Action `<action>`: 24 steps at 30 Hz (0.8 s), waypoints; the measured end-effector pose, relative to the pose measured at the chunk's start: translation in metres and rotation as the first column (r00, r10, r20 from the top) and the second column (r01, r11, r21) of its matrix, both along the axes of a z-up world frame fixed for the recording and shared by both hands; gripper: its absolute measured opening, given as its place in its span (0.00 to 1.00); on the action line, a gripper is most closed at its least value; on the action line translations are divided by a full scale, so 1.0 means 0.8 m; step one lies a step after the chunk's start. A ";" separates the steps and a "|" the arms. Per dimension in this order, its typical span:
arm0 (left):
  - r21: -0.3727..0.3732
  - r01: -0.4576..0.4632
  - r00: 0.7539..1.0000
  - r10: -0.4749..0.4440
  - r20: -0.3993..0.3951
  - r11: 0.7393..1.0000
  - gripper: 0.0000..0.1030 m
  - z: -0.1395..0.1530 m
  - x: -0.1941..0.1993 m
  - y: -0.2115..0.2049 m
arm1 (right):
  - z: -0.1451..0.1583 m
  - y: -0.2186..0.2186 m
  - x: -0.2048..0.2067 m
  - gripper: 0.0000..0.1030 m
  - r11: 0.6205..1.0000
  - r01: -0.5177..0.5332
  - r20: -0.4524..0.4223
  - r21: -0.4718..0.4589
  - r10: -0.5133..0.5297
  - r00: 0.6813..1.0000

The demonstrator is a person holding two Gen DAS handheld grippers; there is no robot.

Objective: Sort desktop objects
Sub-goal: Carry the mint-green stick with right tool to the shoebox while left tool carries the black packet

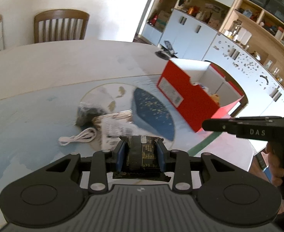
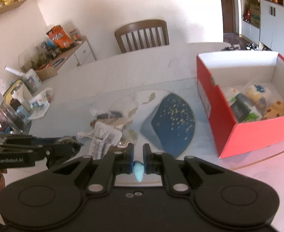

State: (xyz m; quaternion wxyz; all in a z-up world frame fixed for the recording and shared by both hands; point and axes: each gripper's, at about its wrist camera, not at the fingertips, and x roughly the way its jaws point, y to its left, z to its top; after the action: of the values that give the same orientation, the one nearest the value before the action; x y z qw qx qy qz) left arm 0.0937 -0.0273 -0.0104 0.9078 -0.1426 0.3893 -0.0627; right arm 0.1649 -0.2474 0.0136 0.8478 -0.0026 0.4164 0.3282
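Note:
My left gripper (image 1: 141, 146) is shut on a black foil packet (image 1: 141, 157) with white print, held above the table. My right gripper (image 2: 138, 148) is shut on a small light-blue object (image 2: 138, 171), also held above the table. The open red box (image 1: 188, 94) stands to the right of both; in the right wrist view the red box (image 2: 228, 131) holds several packets and snacks. A pile of loose items (image 2: 107, 133) lies on the table ahead: a plastic bag (image 1: 87, 112), a white cord (image 1: 78, 138) and a clear wrapped pack (image 2: 103, 141). The left gripper's tip shows in the right wrist view (image 2: 72, 147).
A round blue mat (image 2: 172, 123) lies on the table between the pile and the box. A wooden chair (image 2: 142, 34) stands at the far edge. Clutter of bottles and packets (image 2: 22, 100) sits at the table's left end. Cabinets and shelves (image 1: 238, 38) line the right wall.

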 end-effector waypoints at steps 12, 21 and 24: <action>0.019 0.109 0.993 -0.109 0.037 0.994 0.32 0.039 0.036 -0.053 | 0.049 -0.038 0.023 0.08 1.000 0.022 0.066 0.019 -0.024 0.998; 0.033 0.180 0.981 -0.182 0.066 0.983 0.32 0.056 0.077 -0.100 | 0.078 -0.074 0.049 0.08 0.998 0.053 0.133 0.031 -0.056 0.990; 0.040 0.196 0.977 -0.198 0.078 0.980 0.32 0.062 0.092 -0.116 | 0.085 -0.087 0.059 0.08 0.998 0.058 0.147 0.035 -0.062 0.987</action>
State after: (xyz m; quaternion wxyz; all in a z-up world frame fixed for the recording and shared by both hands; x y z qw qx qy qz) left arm 0.1672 -0.1197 0.0394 0.9144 -0.0860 0.3652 -0.1518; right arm 0.2121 -0.3172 0.0814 0.8859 -0.0016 0.3472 0.3077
